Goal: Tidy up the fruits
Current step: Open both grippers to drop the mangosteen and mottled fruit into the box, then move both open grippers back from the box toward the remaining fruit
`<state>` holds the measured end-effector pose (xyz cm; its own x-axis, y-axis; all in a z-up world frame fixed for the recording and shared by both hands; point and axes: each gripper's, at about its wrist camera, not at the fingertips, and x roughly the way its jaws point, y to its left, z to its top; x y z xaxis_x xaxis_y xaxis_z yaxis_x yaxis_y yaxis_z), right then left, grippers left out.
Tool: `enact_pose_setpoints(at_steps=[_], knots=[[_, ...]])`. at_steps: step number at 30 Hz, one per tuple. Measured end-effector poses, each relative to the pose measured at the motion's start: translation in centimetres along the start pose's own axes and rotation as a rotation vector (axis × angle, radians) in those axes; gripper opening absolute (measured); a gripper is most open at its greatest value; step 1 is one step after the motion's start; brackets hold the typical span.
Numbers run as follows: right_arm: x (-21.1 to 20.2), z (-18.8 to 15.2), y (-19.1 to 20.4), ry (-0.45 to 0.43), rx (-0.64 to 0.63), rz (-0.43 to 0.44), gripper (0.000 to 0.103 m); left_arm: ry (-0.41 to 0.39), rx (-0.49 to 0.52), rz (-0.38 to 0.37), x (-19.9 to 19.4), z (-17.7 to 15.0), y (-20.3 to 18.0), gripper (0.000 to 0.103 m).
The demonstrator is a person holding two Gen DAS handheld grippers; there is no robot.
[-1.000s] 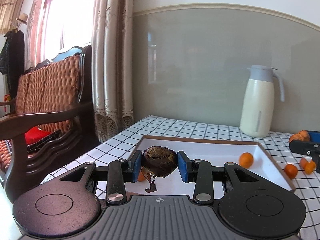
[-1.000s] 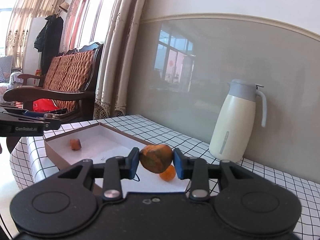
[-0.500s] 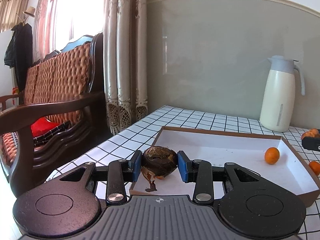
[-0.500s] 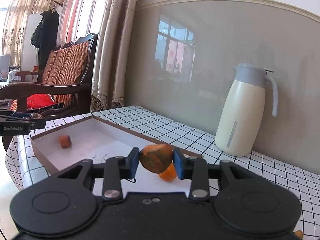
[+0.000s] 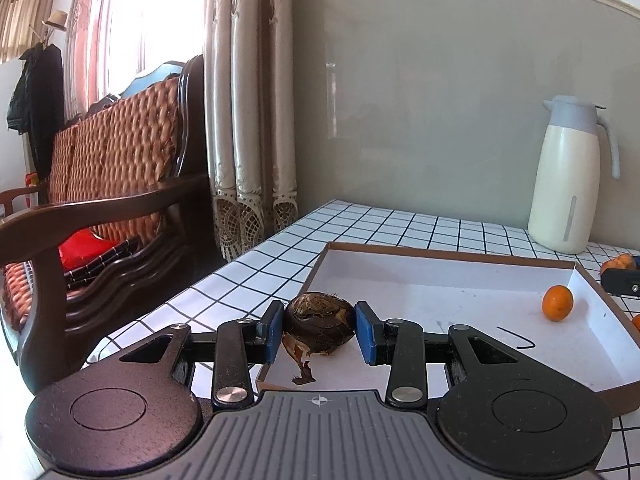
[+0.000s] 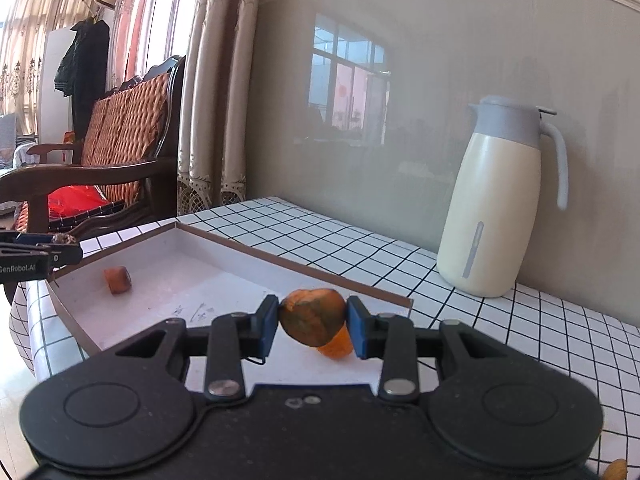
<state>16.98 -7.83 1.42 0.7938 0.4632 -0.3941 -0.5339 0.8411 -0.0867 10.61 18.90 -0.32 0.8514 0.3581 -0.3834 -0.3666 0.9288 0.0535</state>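
My left gripper (image 5: 319, 330) is shut on a dark brown round fruit (image 5: 319, 328) and holds it above the near left corner of a shallow white tray with a brown rim (image 5: 440, 254). A small orange fruit (image 5: 557, 302) lies at the tray's right side. My right gripper (image 6: 313, 322) is shut on an orange-green fruit (image 6: 313, 315) over the tray's (image 6: 168, 276) right end, with the small orange fruit (image 6: 336, 347) just behind it. An orange chunk (image 6: 117, 279) lies at the tray's left end. The left gripper (image 6: 52, 252) shows at the far left of the right wrist view.
A cream jug with a grey lid (image 5: 570, 176) stands at the back of the checked table (image 5: 400, 224); it also shows in the right wrist view (image 6: 496, 200). A wooden bench with woven cushions (image 5: 100, 184) and curtains (image 5: 248, 100) stand left of the table. More orange fruit (image 5: 636, 322) lies right of the tray.
My left gripper has drawn back and leftward with the brown fruit, toward the tray's near left corner. My right gripper has moved a little closer over the tray's right end, fruit held.
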Motion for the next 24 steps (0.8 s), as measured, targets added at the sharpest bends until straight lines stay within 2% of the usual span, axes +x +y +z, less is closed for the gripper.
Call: enact_pose_setpoints(at_steps=[1,2,3,4,5,6,7,9,17,21,24], knots=[[0.1,0.0,0.0,0.001,0.005,0.006,0.029,-0.001,0.004,0.002,-0.1,0.0,-0.1,0.039],[0.4,-0.1,-0.1,0.003,0.001,-0.013,0.036,-0.008,0.009,0.02,-0.1,-0.1,-0.2,0.039],[0.7,-0.3,0.0,0.003,-0.006,-0.069,0.051,-0.013,0.017,0.039,-0.1,-0.1,-0.4,0.053],[0.9,-0.5,-0.1,-0.013,-0.007,-0.117,0.097,-0.026,0.021,0.062,-0.3,-0.1,-0.3,0.096],[0.9,-0.9,-0.4,-0.061,0.002,-0.144,0.098,-0.061,0.013,0.088,-0.7,-0.2,-0.3,0.102],[1.1,-0.9,-0.8,-0.057,0.015,-0.128,0.097,-0.115,0.008,0.094,-1.3,-0.3,-0.4,0.103],[1.4,-0.8,-1.2,-0.038,0.041,-0.116,0.097,-0.123,0.009,0.082,-1.5,-0.2,-0.4,0.103],[1.5,-0.8,-1.5,-0.05,0.075,-0.119,0.097,-0.11,0.016,0.078,-1.3,-0.3,-0.6,0.103],[1.5,-1.0,-0.9,-0.045,0.06,-0.1,0.097,-0.091,0.043,0.074,-0.8,-0.4,-1.1,0.103],[1.0,-1.0,-0.9,-0.033,0.056,-0.098,0.097,-0.097,0.046,0.071,-1.6,-0.4,-1.3,0.103],[-0.2,-0.9,-0.3,-0.071,0.024,-0.127,0.097,-0.124,0.042,0.065,-2.7,-0.3,-1.6,0.103]])
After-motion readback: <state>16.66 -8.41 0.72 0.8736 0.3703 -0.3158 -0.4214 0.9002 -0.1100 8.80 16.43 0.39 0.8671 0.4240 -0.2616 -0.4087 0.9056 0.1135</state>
